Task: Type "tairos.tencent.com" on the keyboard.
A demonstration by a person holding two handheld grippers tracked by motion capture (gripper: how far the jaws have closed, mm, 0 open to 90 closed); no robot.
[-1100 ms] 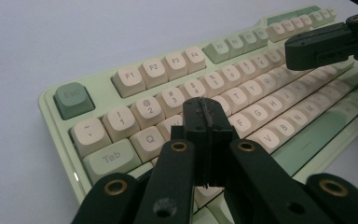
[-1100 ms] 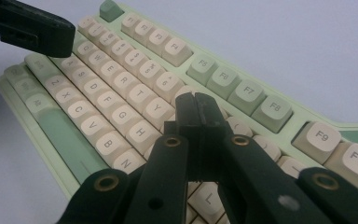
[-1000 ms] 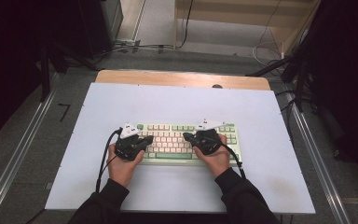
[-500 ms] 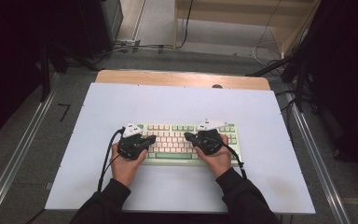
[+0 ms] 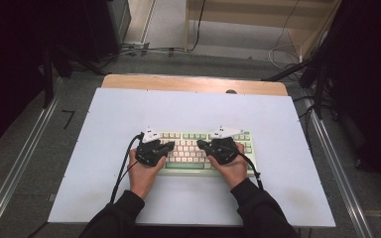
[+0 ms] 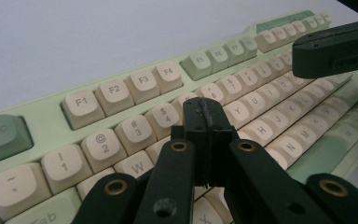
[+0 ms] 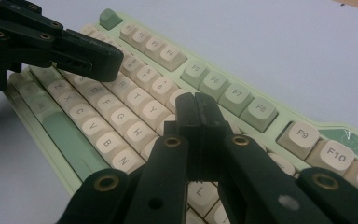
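I am holding my 2 claws, left gripper [image 5: 167, 146] and right gripper [image 5: 202, 144], pinched closed and empty, over the keyboard [image 5: 194, 151] lying mid-table. I am thinking each tip should be pressing 1 key squarely, never straddling neighbours.

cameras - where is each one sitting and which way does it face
High view: fixed above the person's side, looking forward and down on the table; forearms, hands, left gripper and right gripper over the keyboard.
Left gripper view: rides the left gripper, looking along its shut jaws across the number row toward the far end.
Right gripper view: rides the right gripper, looking along its shut jaws toward the Esc key.
Shared: both gripper views show the keyboard and the other gripper's tip.
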